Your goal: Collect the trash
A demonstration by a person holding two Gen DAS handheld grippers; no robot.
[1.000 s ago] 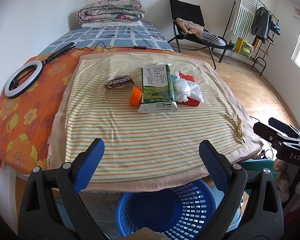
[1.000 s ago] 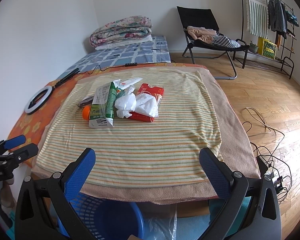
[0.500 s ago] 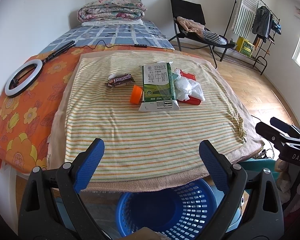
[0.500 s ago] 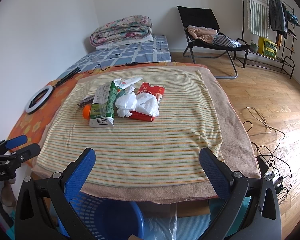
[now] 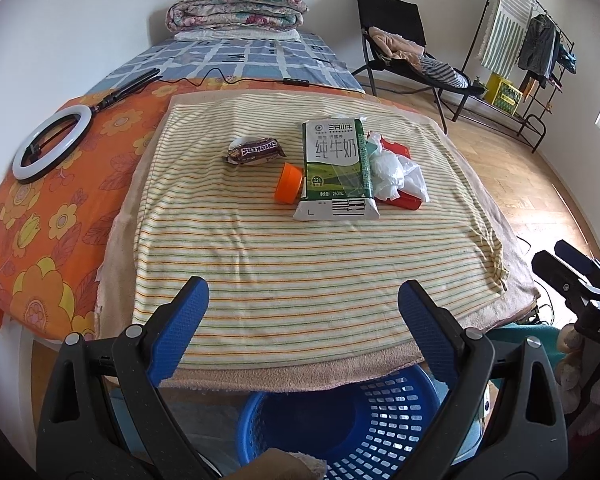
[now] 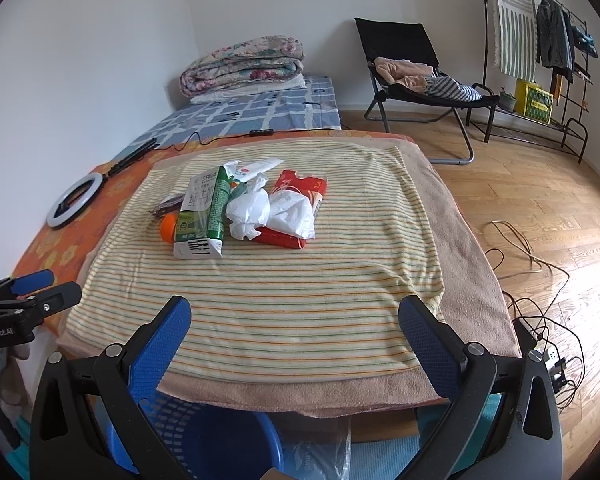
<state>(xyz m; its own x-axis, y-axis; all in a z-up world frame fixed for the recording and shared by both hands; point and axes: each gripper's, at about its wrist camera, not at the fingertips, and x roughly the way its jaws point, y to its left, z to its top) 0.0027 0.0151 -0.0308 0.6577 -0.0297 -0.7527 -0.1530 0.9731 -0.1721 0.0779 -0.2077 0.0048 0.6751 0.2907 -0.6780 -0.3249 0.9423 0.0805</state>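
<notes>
Trash lies in a heap mid-table on the striped cloth [image 5: 300,264]: a green milk carton [image 5: 334,164], an orange cap [image 5: 289,183], a Snickers wrapper [image 5: 256,151], crumpled white tissue [image 5: 396,172] and a red packet [image 6: 296,208]. The carton [image 6: 202,214] and the tissue [image 6: 260,212] also show in the right wrist view. A blue basket [image 5: 340,428] stands under the table's near edge. My left gripper [image 5: 303,300] is open and empty above that edge. My right gripper [image 6: 294,318] is open and empty, to the right of the left one.
A ring light [image 5: 52,142] lies on the orange flowered cloth at left. A folded quilt [image 5: 236,8] sits on the bed behind. A black chair [image 6: 416,76] and a clothes rack [image 6: 540,52] stand at back right. Cables [image 6: 540,300] lie on the wooden floor.
Both grippers have shifted slightly toward the table; the jaws stay open. The trash has not moved.
</notes>
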